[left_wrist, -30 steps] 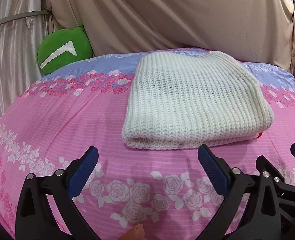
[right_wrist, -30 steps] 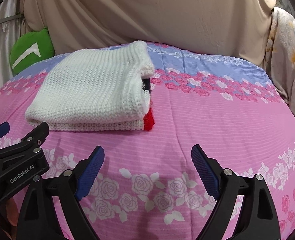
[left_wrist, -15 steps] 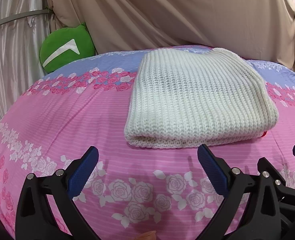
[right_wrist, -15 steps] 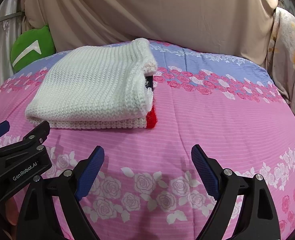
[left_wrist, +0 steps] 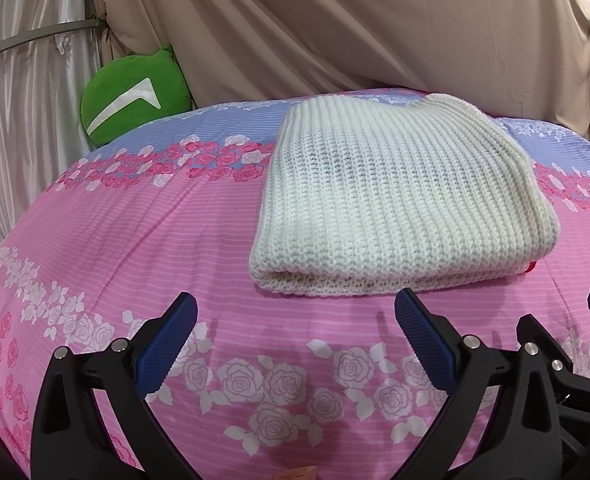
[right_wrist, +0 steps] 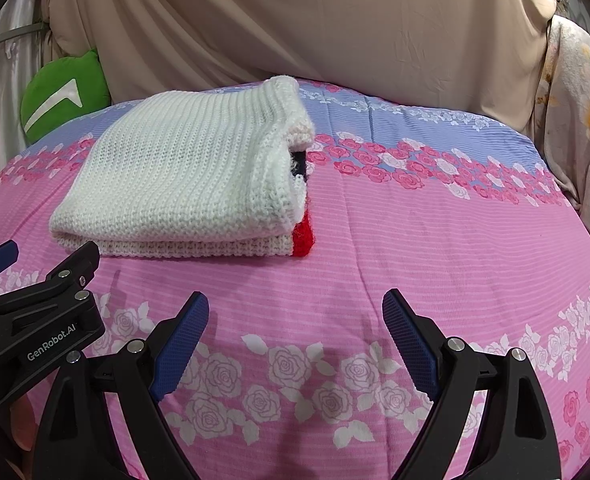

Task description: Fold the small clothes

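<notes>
A white knit sweater (left_wrist: 395, 196) lies folded in a thick rectangle on the pink floral bedspread (left_wrist: 135, 240). In the right wrist view the sweater (right_wrist: 191, 176) shows red and dark trim at its right edge. My left gripper (left_wrist: 295, 312) is open and empty, just short of the sweater's near folded edge. My right gripper (right_wrist: 295, 312) is open and empty, in front of and to the right of the sweater. The left gripper also shows in the right wrist view (right_wrist: 35, 280) at the lower left.
A green round cushion (left_wrist: 131, 96) sits at the bed's far left. Beige draped cloth (left_wrist: 335, 20) hangs behind the bed. A floral fabric (right_wrist: 575, 120) hangs at the far right. Open bedspread (right_wrist: 455, 240) lies to the sweater's right.
Both views have tilted up slightly, so the sweater sits a little lower in frame. Both grippers stay open and empty, and the sweater has not moved.
</notes>
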Tool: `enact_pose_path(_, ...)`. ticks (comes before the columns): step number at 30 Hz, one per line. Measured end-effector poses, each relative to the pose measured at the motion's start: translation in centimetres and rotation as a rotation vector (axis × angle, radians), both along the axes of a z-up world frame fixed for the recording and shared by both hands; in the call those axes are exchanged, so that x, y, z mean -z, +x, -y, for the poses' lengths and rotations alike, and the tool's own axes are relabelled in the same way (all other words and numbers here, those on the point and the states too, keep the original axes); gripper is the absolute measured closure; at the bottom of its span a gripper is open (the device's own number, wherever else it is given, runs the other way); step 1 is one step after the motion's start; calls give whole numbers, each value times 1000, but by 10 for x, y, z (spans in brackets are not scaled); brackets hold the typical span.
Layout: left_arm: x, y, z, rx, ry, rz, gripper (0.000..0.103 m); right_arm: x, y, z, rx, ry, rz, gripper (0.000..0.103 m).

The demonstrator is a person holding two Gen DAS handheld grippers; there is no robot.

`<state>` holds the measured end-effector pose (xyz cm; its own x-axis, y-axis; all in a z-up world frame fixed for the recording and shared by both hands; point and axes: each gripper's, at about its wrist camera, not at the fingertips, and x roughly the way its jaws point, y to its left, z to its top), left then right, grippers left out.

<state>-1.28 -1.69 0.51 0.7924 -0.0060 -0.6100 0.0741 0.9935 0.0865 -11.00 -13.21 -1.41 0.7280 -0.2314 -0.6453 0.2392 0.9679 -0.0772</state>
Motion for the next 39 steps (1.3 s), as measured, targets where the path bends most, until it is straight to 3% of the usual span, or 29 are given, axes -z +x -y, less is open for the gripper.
enact_pose_path(39,1,0,1,-5,22,-3,7,0,1,3,-10,0,0,17)
